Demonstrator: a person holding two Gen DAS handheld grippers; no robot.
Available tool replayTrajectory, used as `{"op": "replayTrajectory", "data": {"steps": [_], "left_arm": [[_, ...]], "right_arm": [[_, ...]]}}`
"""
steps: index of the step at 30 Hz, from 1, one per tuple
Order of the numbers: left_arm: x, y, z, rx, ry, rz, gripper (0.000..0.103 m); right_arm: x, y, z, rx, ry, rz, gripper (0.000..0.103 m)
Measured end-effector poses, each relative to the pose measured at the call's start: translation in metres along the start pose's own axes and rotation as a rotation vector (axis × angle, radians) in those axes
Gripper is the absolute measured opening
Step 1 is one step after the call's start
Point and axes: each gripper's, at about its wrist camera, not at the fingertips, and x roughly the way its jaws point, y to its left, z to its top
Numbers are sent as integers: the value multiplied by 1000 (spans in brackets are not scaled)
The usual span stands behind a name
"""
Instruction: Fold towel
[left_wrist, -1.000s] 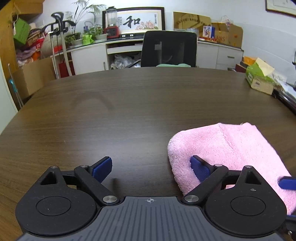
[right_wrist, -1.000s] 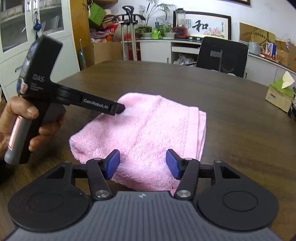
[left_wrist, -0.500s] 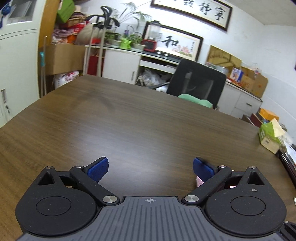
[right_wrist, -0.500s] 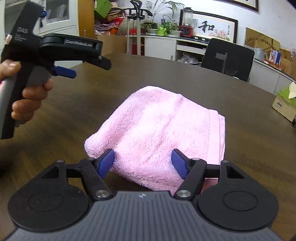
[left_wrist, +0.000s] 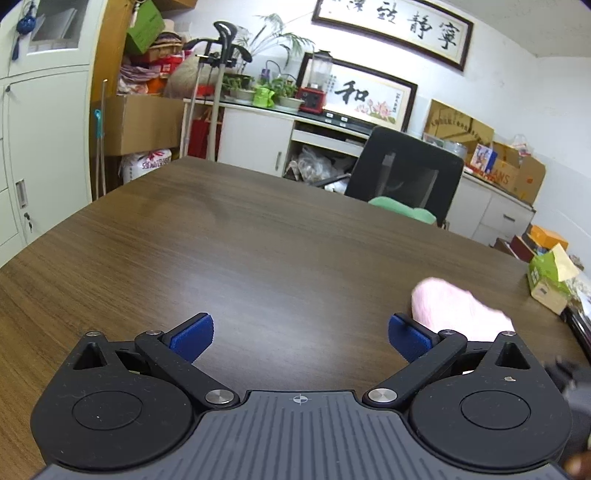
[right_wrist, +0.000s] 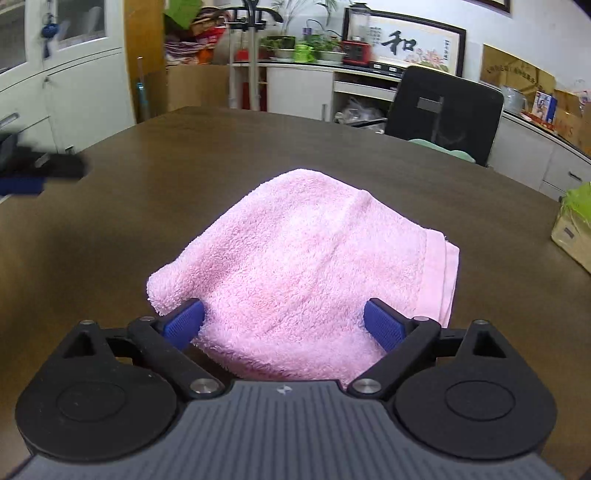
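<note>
A pink towel (right_wrist: 306, 266) lies folded in a soft bundle on the dark wooden table (right_wrist: 147, 177). My right gripper (right_wrist: 282, 325) is open, its blue pads on either side of the towel's near edge. My left gripper (left_wrist: 299, 338) is open and empty above bare table, well left of the towel (left_wrist: 454, 310), which shows at the right of the left wrist view. The left gripper also shows blurred at the left edge of the right wrist view (right_wrist: 22, 173).
A green and tan tissue box (left_wrist: 550, 277) stands on the table's right side, also in the right wrist view (right_wrist: 574, 225). A black office chair (right_wrist: 443, 114) stands at the far edge. White cabinets, cardboard boxes and plants line the walls.
My left gripper has lifted off the towel and swung away to the left. My right gripper has opened wider and moved closer to the towel's near edge.
</note>
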Motion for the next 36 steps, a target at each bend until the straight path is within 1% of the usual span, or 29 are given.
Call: {"op": "replayTrajectory", "data": {"steps": [2, 5, 6, 7, 9, 12, 15, 16, 18, 20, 21, 23, 26, 32, 36], "left_arm": [[0, -5, -3, 28, -8, 8, 103], [1, -13, -9, 76, -11, 17, 103], [2, -16, -12, 94, -8, 19, 103], [3, -20, -15, 115, -6, 20, 103], [5, -28, -21, 161, -2, 26, 103], [7, -39, -31, 224, 12, 17, 103], [8, -50, -40, 264, 33, 8, 103], [8, -53, -42, 276, 39, 6, 103], [9, -62, -49, 317, 45, 10, 103], [9, -68, -55, 336, 49, 19, 103], [9, -70, -57, 345, 52, 23, 103], [10, -74, -61, 339, 61, 33, 103], [10, -79, -64, 321, 95, 20, 103], [10, -75, -64, 297, 107, 14, 103], [9, -72, -65, 266, 116, 17, 103]], "right_arm": [[0, -3, 0, 19, -27, 10, 94], [-20, -4, -14, 61, -124, 12, 94], [-35, -3, -24, 78, -163, 2, 95], [-38, -4, -24, 83, -172, -3, 95], [-58, -4, -34, 113, -214, -82, 100], [-70, -10, -44, 131, -242, -192, 101], [-73, -24, -56, 159, -199, -262, 102], [-73, -32, -60, 191, -174, -272, 102], [-72, -43, -63, 237, -144, -264, 102], [-73, -53, -67, 284, -117, -255, 102], [-71, -54, -68, 286, -103, -259, 102], [-67, -58, -69, 287, -64, -282, 102], [-70, -55, -72, 280, -46, -301, 102], [-71, -46, -77, 235, -10, -291, 102], [-74, -39, -78, 220, -5, -283, 102]]}}
